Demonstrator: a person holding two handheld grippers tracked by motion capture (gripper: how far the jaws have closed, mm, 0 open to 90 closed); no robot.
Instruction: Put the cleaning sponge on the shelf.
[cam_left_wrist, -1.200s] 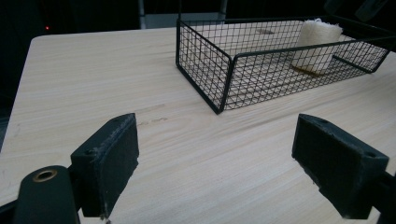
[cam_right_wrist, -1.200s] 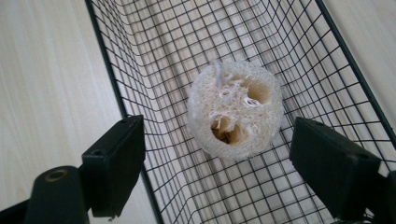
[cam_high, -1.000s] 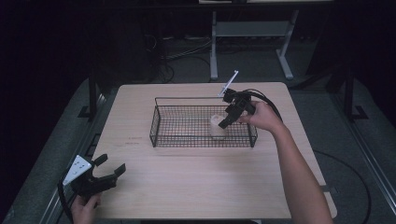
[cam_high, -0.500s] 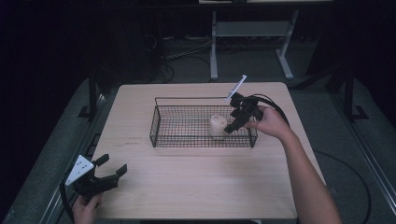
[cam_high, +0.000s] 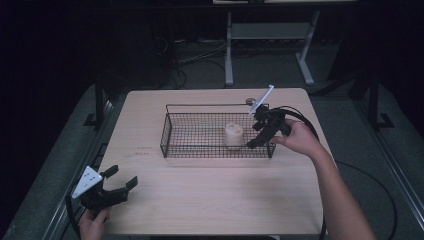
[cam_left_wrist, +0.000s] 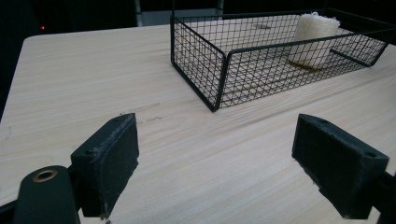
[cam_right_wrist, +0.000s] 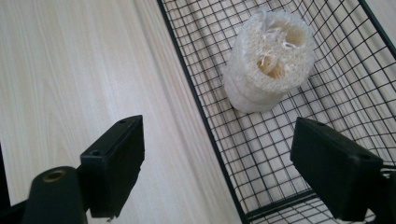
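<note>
Inside wire basket (cam_high: 200, 136) — loofah (cam_high: 233, 135) standing upright.

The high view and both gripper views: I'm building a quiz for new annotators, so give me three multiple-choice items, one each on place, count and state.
1. Where is the loofah piece?
A. on the bare table
B. inside the wire basket
C. between fingers

2. How many things lie in the basket?
A. one
B. two
C. three

3. How is the right gripper?
A. shut on the loofah
B. shut, empty
C. open

Answers: B, the mesh walls surround it; A, the loofah alone sits on the mesh; C, its fingers stand wide apart, gripping nothing.
</note>
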